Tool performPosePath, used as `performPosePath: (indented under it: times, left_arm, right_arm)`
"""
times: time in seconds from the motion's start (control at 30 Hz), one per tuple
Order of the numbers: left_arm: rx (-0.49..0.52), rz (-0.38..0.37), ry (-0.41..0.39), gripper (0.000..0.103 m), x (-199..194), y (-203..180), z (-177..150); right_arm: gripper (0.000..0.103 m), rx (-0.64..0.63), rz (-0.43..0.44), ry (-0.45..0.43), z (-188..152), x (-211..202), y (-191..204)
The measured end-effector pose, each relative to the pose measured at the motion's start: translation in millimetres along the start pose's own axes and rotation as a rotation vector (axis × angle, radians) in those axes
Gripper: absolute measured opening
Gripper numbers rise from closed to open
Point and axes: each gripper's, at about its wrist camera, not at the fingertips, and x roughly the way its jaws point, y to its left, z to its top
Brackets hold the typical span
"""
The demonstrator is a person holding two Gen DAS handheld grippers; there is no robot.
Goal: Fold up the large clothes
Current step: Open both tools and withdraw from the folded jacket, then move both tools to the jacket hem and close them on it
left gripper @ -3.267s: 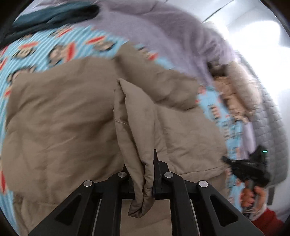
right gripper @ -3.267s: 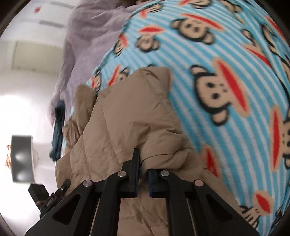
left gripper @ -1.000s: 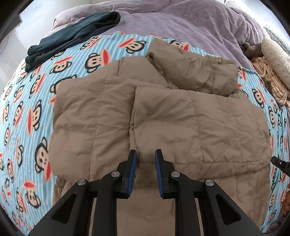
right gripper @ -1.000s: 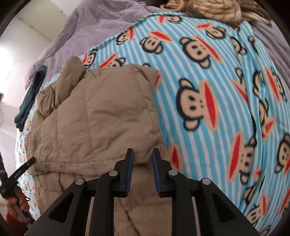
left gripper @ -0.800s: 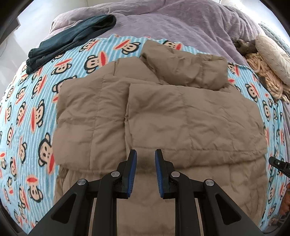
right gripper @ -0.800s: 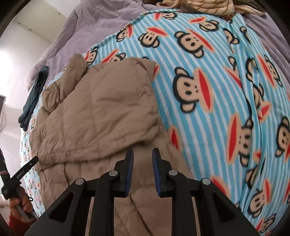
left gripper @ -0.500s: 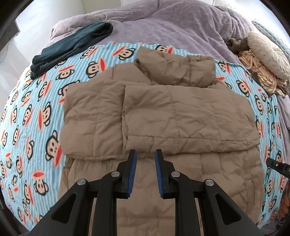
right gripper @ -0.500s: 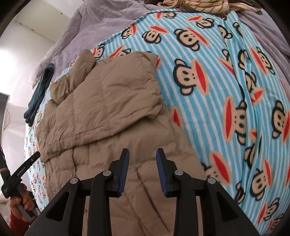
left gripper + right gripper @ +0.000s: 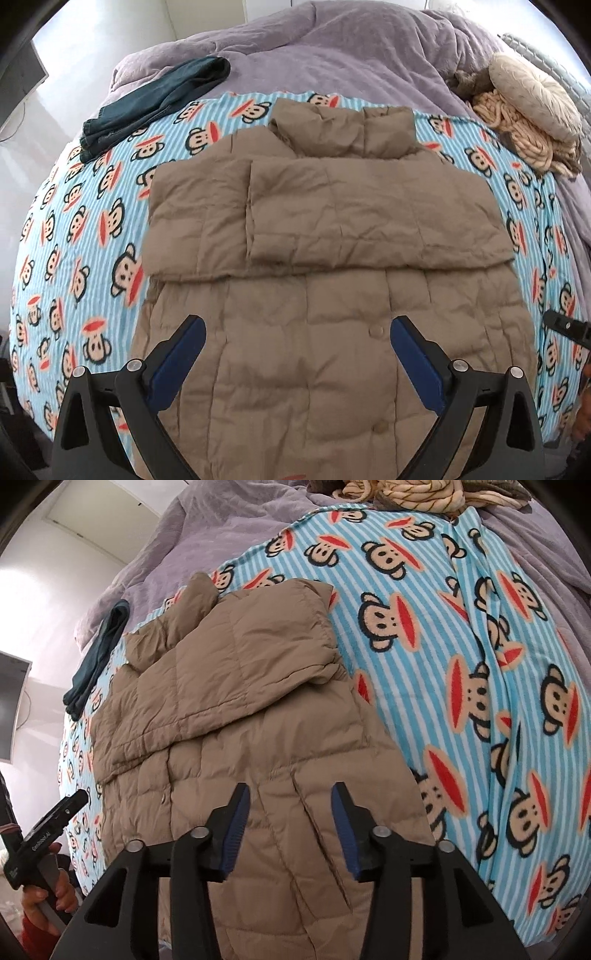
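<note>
On the bed, a tan puffer jacket (image 9: 325, 258) lies flat on the monkey-print blanket (image 9: 74, 229), collar toward the far side, both sleeves folded across the chest so they form a band over the upper half; lower half with its snap buttons is bare and nearest the cameras. Left gripper (image 9: 295, 347) hangs above the jacket's lower panel, jaws opening and already spread wide, blue pads clear of the fabric, nothing between them. Right gripper (image 9: 288, 812) sits over the jacket's hem corner near its right edge, jaws opening, about half spread, no cloth pinched between them. In the right wrist view the left gripper is also visible at lower left, held by a hand (image 9: 55, 890) with a red sleeve. Dark blue folded garment (image 9: 155, 99) rests at the far left where the blanket meets the purple duvet (image 9: 332, 48). Cream knit throw (image 9: 524, 136) and round cushion (image 9: 532, 92) far right.
</note>
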Motion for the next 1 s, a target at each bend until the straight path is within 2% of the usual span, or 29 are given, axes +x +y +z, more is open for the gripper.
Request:
performPosePath:
  times: [0.1, 0.17, 0.4, 0.43, 0.47, 0.6, 0.77, 0.93, 1.0]
  left_arm:
    - [-0.001, -0.003, 0.012, 0.100, -6, -4, -10]
    - [-0.005, -0.003, 0.021, 0.100, -10, -4, -17]
    - [-0.032, 0.029, 0.040, 0.100, -22, -5, -43]
    - [-0.039, 0.036, 0.044, 0.100, -23, -5, -48]
    - [-0.045, 0.040, 0.047, 0.100, -23, -5, -52]
    - [-0.085, 0.047, 0.072, 0.100, -24, -4, -75]
    - [-0.123, 0.049, 0.090, 0.100, -28, 6, -101]
    - [-0.141, 0.049, 0.106, 0.100, -25, 39, -129]
    - [-0.148, 0.021, 0.128, 0.100, -20, 54, -139]
  right_arm:
    - [0.073, -0.008, 0.009, -0.007, -8, -6, 1]
    - [0.079, -0.003, 0.020, -0.011, -13, -11, 0]
    - [0.081, -0.007, 0.051, 0.005, -30, -14, -3]
    - [0.083, -0.011, 0.056, 0.006, -33, -14, -4]
    - [0.102, -0.019, 0.059, 0.008, -36, -13, -4]
    - [0.103, -0.049, 0.060, -0.010, -48, -12, -4]
    - [0.103, -0.056, 0.062, 0.073, -59, -5, -1]
    - [0.103, -0.011, 0.075, 0.096, -75, -2, 0]
    - [0.103, 0.027, 0.082, 0.103, -84, 0, -1]
